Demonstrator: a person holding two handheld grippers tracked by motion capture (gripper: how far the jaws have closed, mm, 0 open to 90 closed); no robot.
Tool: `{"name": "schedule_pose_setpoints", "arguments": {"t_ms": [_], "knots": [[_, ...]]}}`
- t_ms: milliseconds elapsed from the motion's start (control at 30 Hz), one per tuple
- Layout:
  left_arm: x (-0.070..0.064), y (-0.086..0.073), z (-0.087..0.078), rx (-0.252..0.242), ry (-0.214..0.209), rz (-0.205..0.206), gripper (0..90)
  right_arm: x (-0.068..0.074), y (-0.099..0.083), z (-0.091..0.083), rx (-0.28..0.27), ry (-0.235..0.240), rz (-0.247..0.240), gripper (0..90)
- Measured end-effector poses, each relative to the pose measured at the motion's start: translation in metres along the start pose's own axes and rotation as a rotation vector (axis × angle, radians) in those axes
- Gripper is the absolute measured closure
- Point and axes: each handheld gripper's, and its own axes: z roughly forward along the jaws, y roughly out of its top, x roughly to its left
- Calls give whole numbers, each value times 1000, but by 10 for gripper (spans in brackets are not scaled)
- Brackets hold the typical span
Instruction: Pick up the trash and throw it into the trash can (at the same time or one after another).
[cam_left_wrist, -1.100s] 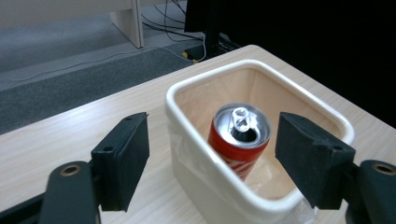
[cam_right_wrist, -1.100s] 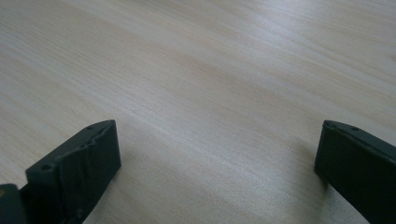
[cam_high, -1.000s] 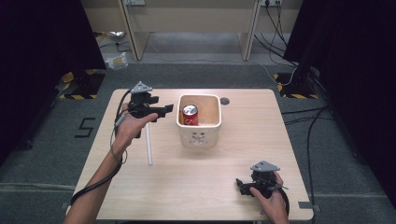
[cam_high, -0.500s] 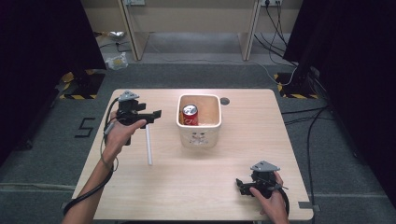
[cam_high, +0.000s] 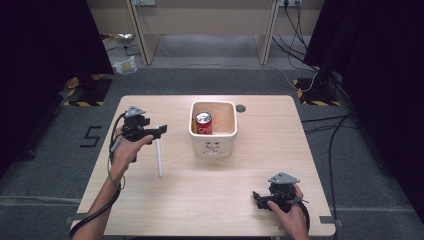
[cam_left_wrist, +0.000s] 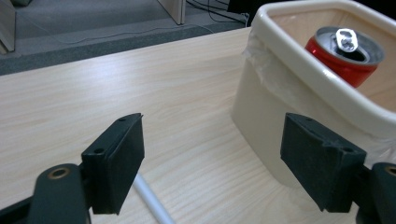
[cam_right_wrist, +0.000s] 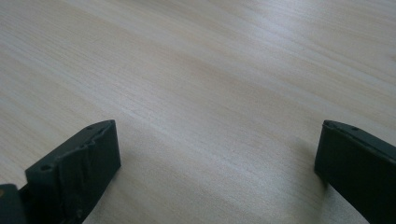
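The left gripper (cam_high: 159, 131) hovers with jaws spread wide, gripping nothing. The white rod (cam_high: 159, 157) lies on the table (cam_high: 210, 200) just below and between them, its end under the left jaw. To its right stands the cream bin (cam_high: 213, 145) holding a red can (cam_high: 202, 123). Well apart, the right gripper (cam_high: 257, 197) rests low, jaws spread over bare wood.

In the left gripper view, the white rod (cam_left_wrist: 150, 204) runs behind the near jaw and off the bottom edge. The tub (cam_left_wrist: 299, 84) beyond the far jaw is cut by the right edge, and its wall hides the lower part of the can (cam_left_wrist: 346, 53).
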Motion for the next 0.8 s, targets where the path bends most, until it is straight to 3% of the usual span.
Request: {"name": "schedule_pose_setpoints", "arguments": {"t_ms": [800], "knots": [[14, -48, 35, 82, 67, -37, 244, 0, 0, 0, 0, -1, 0, 5]]}}
